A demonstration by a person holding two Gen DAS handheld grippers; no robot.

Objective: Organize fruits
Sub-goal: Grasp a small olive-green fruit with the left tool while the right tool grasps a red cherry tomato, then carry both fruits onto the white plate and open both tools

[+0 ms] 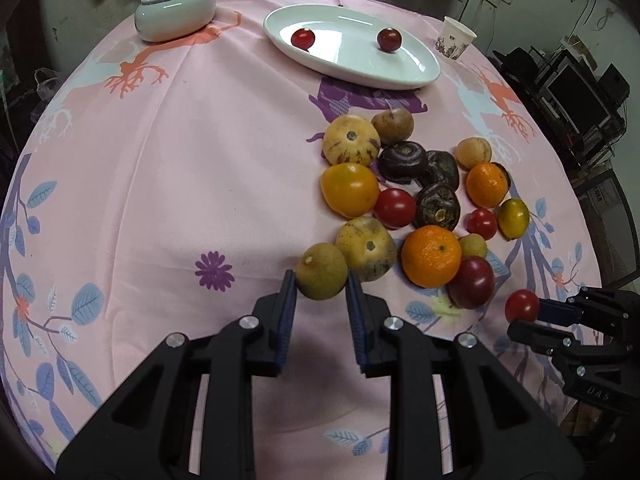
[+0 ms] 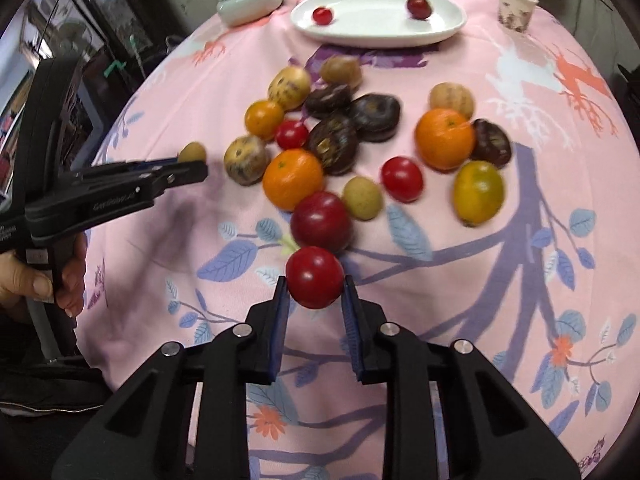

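A pile of mixed fruits (image 1: 416, 196) lies on the pink tablecloth. My left gripper (image 1: 321, 286) is shut on a small brown-green round fruit (image 1: 322, 271) at the pile's near left edge; it also shows in the right wrist view (image 2: 192, 153). My right gripper (image 2: 314, 288) is shut on a red cherry tomato (image 2: 315, 277), also seen in the left wrist view (image 1: 522, 305). A white oval plate (image 1: 408, 68) at the back holds two red fruits (image 1: 303, 38) (image 1: 389, 39).
A pale green lidded bowl (image 1: 175, 10) stands at the back left. A paper cup (image 1: 455, 38) stands right of the plate. A dark red plum (image 2: 321, 222) lies just beyond my right gripper. The table edge drops off on the right, with shelves beyond.
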